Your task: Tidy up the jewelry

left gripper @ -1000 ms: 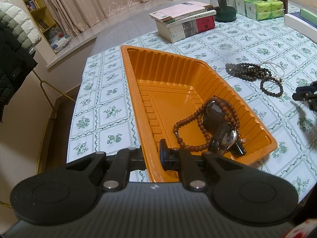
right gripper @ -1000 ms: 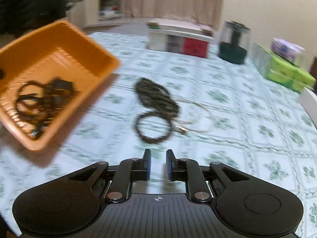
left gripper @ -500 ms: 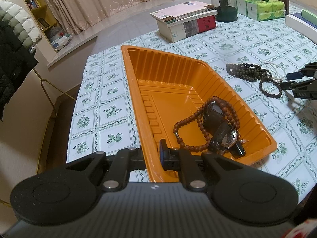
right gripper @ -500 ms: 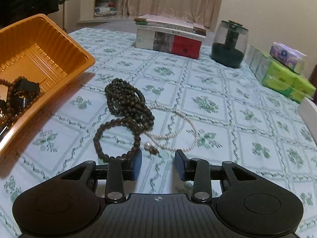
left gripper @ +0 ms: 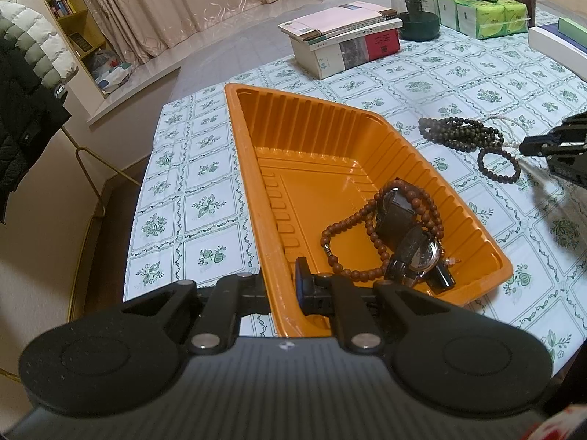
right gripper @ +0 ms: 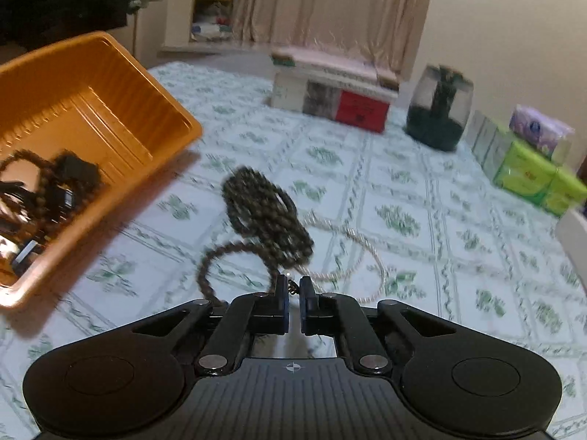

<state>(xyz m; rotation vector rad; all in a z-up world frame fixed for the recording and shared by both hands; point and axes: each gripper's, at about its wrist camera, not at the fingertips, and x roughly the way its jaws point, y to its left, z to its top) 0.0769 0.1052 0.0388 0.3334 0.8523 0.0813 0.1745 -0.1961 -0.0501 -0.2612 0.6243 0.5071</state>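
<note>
Left gripper (left gripper: 280, 278) fingers clamp the near rim of the orange tray (left gripper: 256, 190), whose long axis runs away from that camera toward the stacked books (left gripper: 345, 49); brown beads (left gripper: 370, 231) and a watch (left gripper: 418, 253) lie in its near right corner. Right gripper (right gripper: 292, 289) fingers are nearly closed, pinching the small clasp end of the pearl necklace (right gripper: 352, 242), which loops away to the right across the surface (right gripper: 422, 190). Dark bead strands (right gripper: 268, 212) lie heaped just beyond the fingertips, between tray and pearls, long axis slanting away toward the left.
</note>
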